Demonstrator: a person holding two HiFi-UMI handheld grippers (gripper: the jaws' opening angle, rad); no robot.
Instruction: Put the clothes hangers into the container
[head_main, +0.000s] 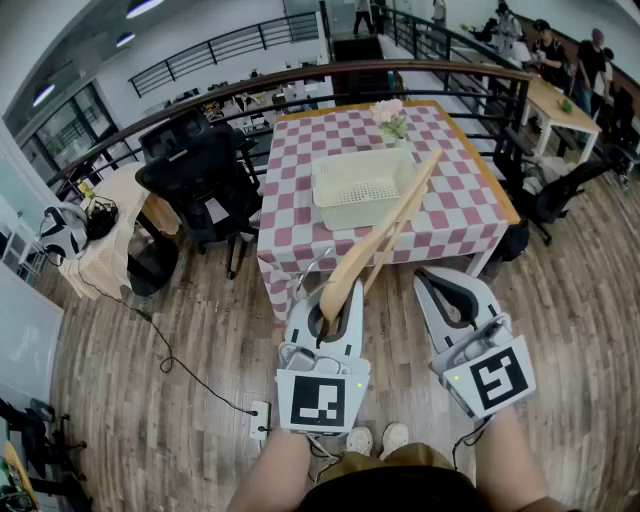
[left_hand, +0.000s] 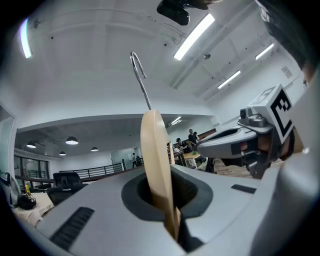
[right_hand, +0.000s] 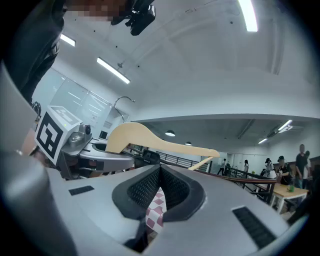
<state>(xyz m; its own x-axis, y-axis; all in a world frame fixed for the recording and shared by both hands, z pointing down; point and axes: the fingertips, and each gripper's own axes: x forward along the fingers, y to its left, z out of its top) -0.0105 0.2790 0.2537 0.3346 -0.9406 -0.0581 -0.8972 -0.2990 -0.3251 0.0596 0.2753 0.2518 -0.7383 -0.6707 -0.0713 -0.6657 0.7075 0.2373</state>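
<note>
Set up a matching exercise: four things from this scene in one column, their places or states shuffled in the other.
1. wooden hanger
2. cream basket
3. right hand-held gripper
4. black office chair

A. on the checked tablecloth
B. shut, nothing in it
C. on the wooden floor
D. clamped in the left hand-held gripper

Pairs: 1-D, 2-A, 3-B, 4-C

One clothes hanger (head_main: 385, 235), one container (head_main: 325, 190), one table (head_main: 470, 215), one flower bunch (head_main: 390, 115) at its far edge; two grippers: left gripper (head_main: 328, 290), right gripper (head_main: 428, 278).
</note>
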